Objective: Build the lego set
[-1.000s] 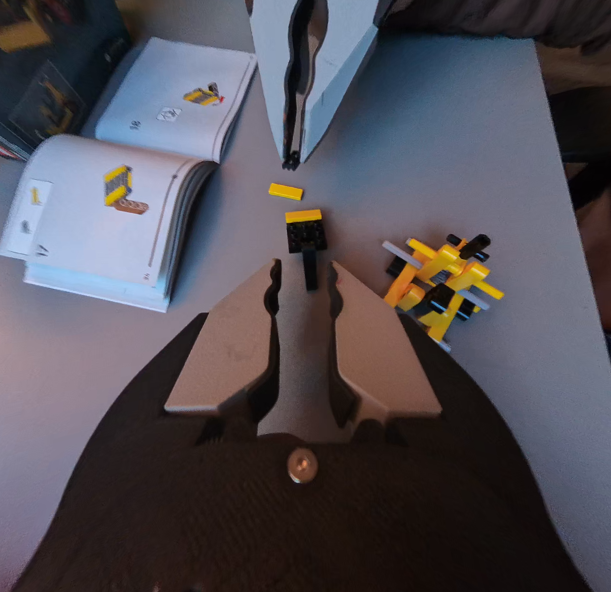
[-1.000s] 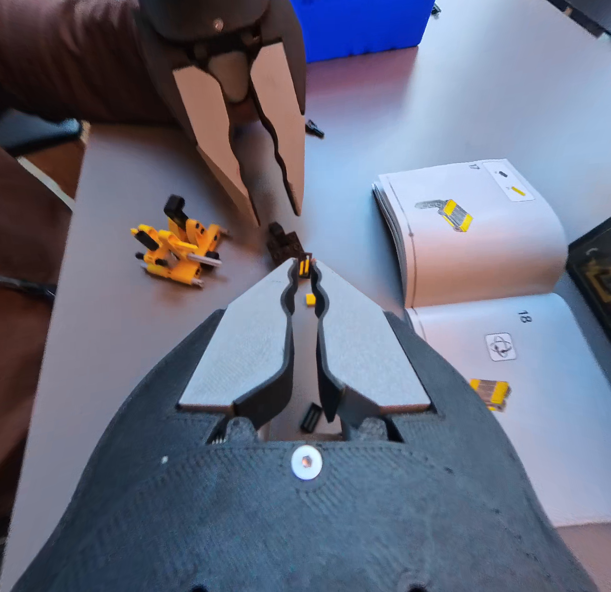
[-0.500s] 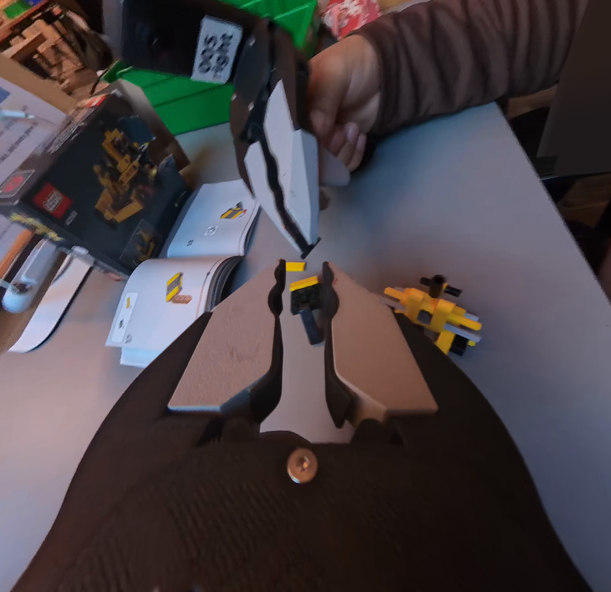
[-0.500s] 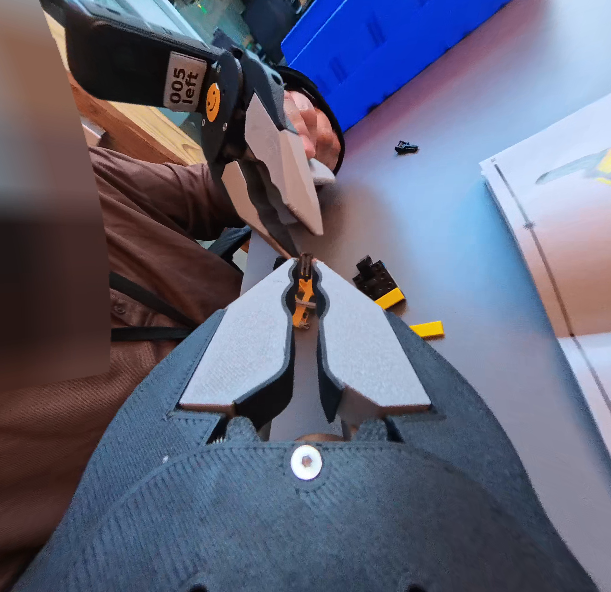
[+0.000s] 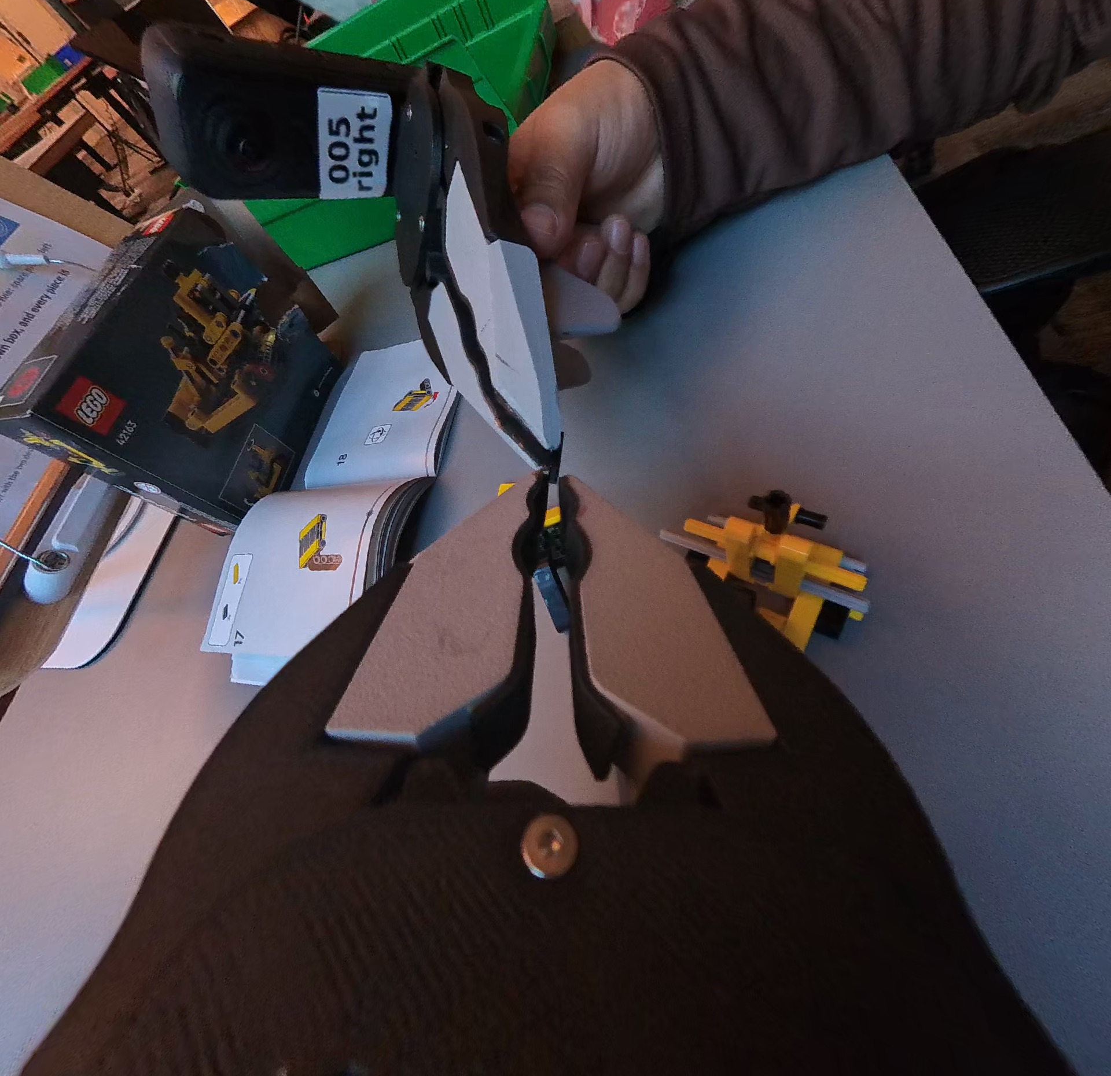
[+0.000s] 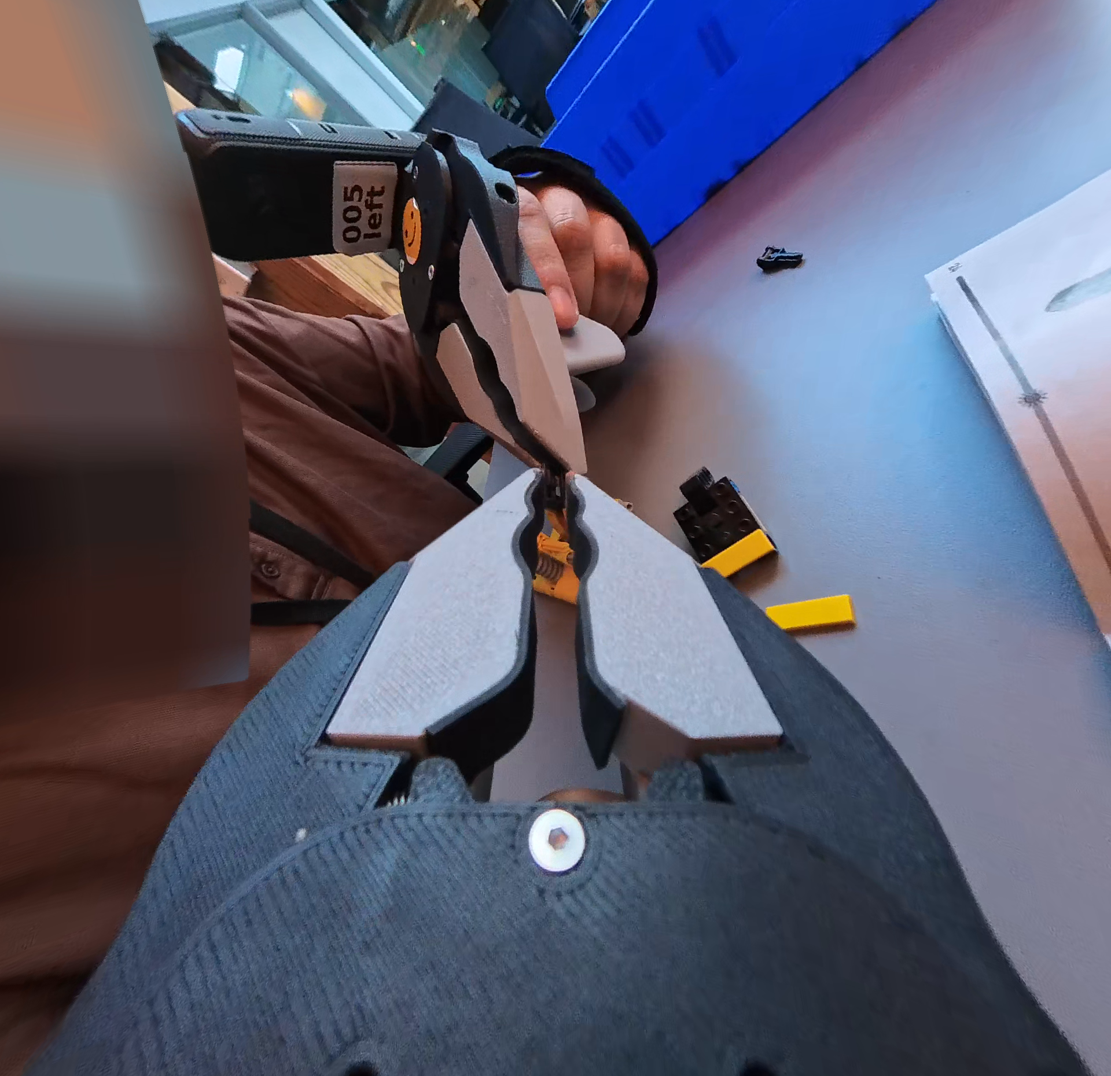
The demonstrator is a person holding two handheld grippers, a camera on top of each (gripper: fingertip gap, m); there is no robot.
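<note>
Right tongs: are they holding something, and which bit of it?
Yes. The right tongs pinch a small black Lego piece by one end, at their tips. The left tongs seem to pinch its other end.

Printed labels mark both hand-held grippers (image 5: pixel 550 476), box (image 5: pixel 150 374) and booklet (image 5: pixel 312 572).

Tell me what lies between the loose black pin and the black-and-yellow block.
Nothing: bare table between the black pin and the block, per the right wrist view.

Grey table (image 5: pixel 841 386) with booklet (image 5: pixel 300 566), box (image 5: pixel 162 374), yellow assembly (image 5: pixel 781 560).
</note>
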